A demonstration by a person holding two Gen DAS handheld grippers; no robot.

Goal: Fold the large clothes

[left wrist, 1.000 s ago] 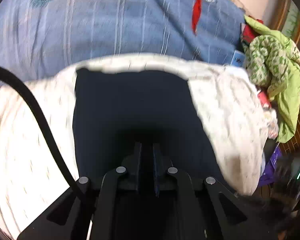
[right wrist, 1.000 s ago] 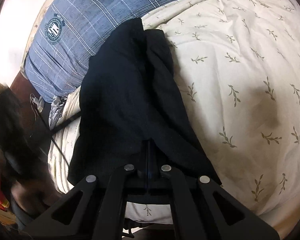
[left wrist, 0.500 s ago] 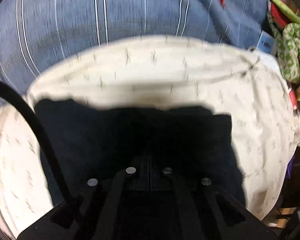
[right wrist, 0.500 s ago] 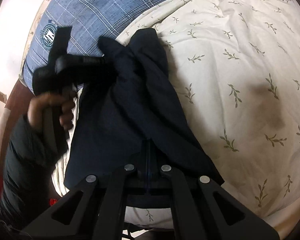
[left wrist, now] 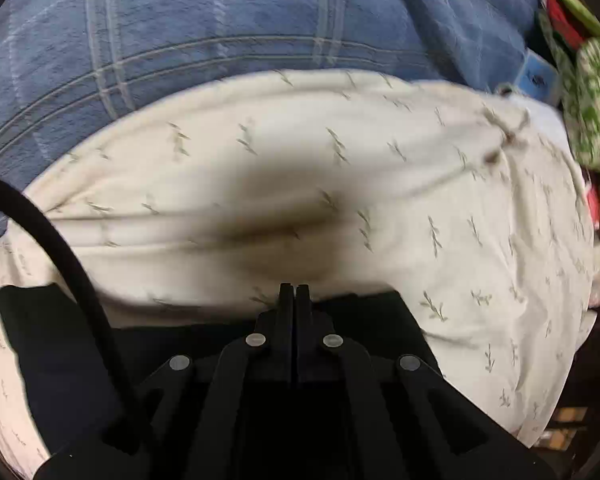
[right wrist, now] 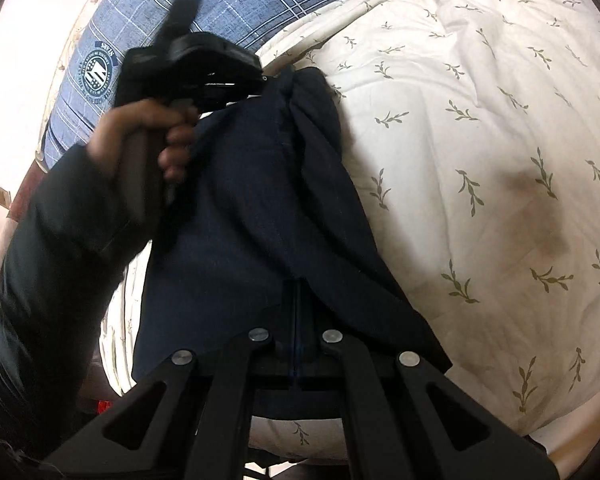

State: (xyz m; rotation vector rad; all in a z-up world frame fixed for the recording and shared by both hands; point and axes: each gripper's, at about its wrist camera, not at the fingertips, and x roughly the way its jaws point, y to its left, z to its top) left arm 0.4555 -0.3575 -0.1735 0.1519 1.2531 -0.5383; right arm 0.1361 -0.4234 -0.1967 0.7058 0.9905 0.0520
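A dark navy garment [right wrist: 256,216] lies lengthwise on a white leaf-print duvet [right wrist: 480,128]. My right gripper [right wrist: 296,292] is shut on the garment's near end. My left gripper [right wrist: 268,80], held by a hand, is at the garment's far end, where the cloth bunches. In the left wrist view the left gripper [left wrist: 295,292] is shut, with the dark garment [left wrist: 52,344] under and beside its fingers; the pinch itself is hidden by the gripper body.
A blue plaid blanket [left wrist: 220,28] lies beyond the duvet [left wrist: 420,200]; it also shows in the right wrist view [right wrist: 228,4]. Green and red clothes [left wrist: 588,104] pile at the right. A black cable [left wrist: 72,264] crosses the left. A brown stain [right wrist: 540,224] marks the duvet.
My left gripper has swung in from the left to the garment's far end and carried it forward over the duvet. The right gripper has kept its hold, barely moving.
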